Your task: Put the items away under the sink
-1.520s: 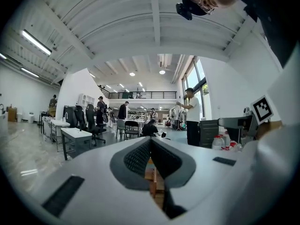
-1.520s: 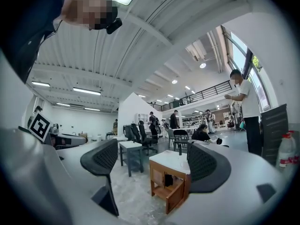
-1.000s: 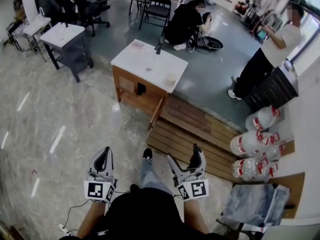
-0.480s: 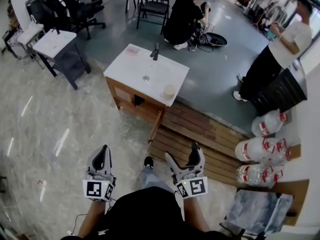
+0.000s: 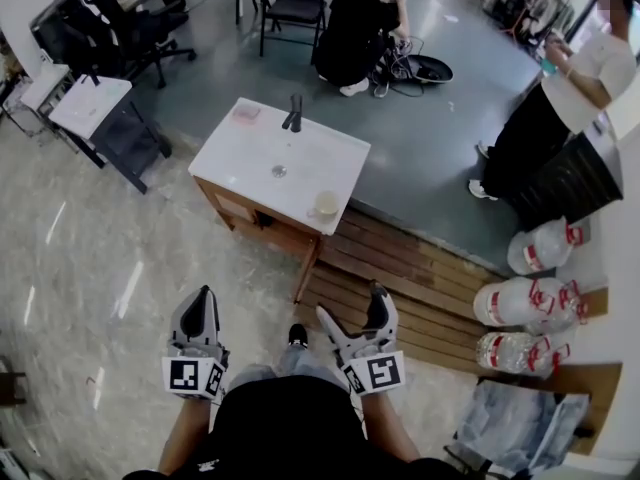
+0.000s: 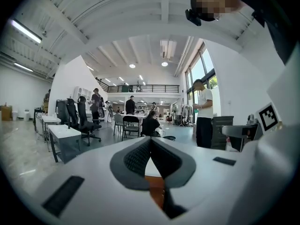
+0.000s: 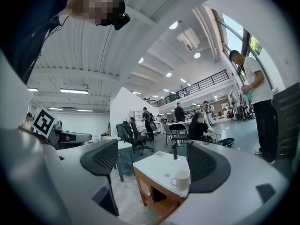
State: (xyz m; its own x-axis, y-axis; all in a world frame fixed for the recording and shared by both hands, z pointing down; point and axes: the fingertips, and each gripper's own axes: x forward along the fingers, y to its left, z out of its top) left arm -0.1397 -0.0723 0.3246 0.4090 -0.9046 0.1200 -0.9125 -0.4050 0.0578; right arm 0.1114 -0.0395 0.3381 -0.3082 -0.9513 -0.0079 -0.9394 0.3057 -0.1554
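Observation:
A white-topped sink cabinet of brown wood stands ahead on the floor, with a dark tap, a drain, a pink item and a white mug on top. The right gripper view shows the same cabinet and mug between the jaws, well away. One cabinet door hangs open. My left gripper is held low near my body, shut and empty. My right gripper is beside it, open and empty.
A wooden platform lies right of the cabinet. Large water bottles lie at the far right. A person crouches behind the cabinet; another stands at the right. A white side table and office chairs stand at left.
I have moved closer to the sink cabinet, which now sits lower and more central in the head view. Both grippers keep their places and states.

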